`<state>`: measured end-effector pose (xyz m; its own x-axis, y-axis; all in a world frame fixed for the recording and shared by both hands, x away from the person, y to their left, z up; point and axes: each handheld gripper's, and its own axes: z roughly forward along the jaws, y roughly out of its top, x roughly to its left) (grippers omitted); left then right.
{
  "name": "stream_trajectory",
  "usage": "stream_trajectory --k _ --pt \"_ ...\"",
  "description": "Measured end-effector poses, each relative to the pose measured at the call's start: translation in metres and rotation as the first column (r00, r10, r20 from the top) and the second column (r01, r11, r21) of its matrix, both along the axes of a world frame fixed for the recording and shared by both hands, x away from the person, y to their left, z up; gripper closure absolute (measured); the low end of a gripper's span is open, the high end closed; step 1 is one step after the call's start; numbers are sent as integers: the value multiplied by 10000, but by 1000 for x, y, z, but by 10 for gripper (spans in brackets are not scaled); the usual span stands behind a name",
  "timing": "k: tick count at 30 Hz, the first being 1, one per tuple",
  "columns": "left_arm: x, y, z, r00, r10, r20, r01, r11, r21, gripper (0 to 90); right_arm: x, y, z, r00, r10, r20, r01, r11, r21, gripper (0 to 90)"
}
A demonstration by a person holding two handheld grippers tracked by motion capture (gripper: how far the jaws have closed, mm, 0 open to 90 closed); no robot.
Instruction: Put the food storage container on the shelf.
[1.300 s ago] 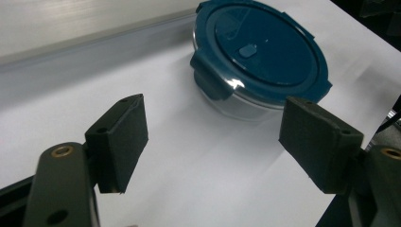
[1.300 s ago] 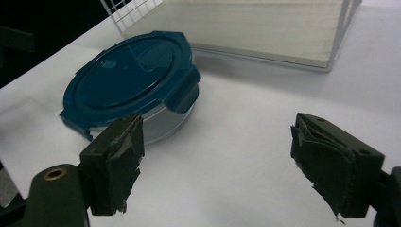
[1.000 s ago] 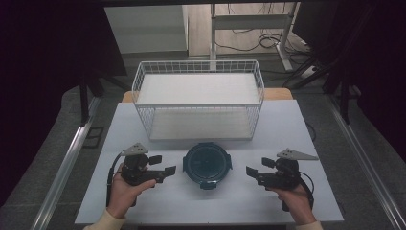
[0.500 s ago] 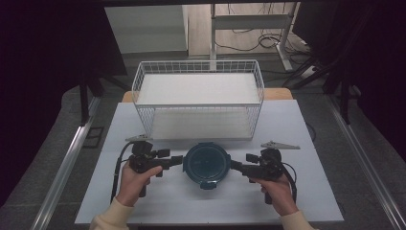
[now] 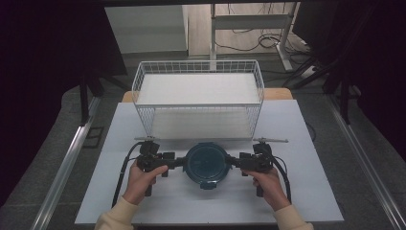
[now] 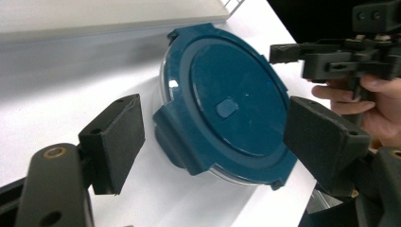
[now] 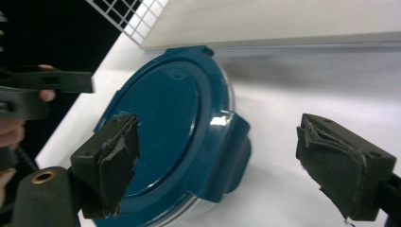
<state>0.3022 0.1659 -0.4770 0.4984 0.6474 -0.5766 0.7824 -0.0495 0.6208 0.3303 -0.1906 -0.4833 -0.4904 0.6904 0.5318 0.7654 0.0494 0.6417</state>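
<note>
Near the front edge of the white tabletop, a round clear container with a dark blue clip-on lid sits between the left gripper and right gripper, both spread wide, which should probably centre on opposite lid tabs before squeezing evenly

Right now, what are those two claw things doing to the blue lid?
A person holds a gripper in each hand. The left gripper and the right gripper, both open, reach the two sides of a round container with a blue lid, one side tab between each pair of jaws. It sits on the white table, before a wire basket.
</note>
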Motion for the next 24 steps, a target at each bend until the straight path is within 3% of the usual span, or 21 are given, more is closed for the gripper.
stream_trajectory --k 2,7,10,18,22,24 --pt "4 -3 -9 9992 -165 -374 161 9998 -111 205 1 4 -3 9994 252 -239 -250 9996 100 134" --pt "7 -8 -16 9978 -255 -609 246 9996 -156 204 4 10 -10 9985 406 -381 -408 9992 -48 134" --pt "10 -10 -23 9944 -319 -1009 259 9979 -599 196 5 16 -15 9966 588 -576 -596 9982 -117 133" --pt "11 -17 -35 9876 -433 -1510 291 9951 -949 172 3 26 -23 9932 883 -762 -907 9955 -288 125" --pt "13 -18 -44 9798 -559 -1918 337 9926 -1170 194 2 30 -27 9882 1063 -1106 -1069 9943 10 127" --pt "13 -19 -45 9794 -568 -1940 328 9916 -1247 213 2 29 -27 9866 1139 -1172 -1132 9935 126 142"
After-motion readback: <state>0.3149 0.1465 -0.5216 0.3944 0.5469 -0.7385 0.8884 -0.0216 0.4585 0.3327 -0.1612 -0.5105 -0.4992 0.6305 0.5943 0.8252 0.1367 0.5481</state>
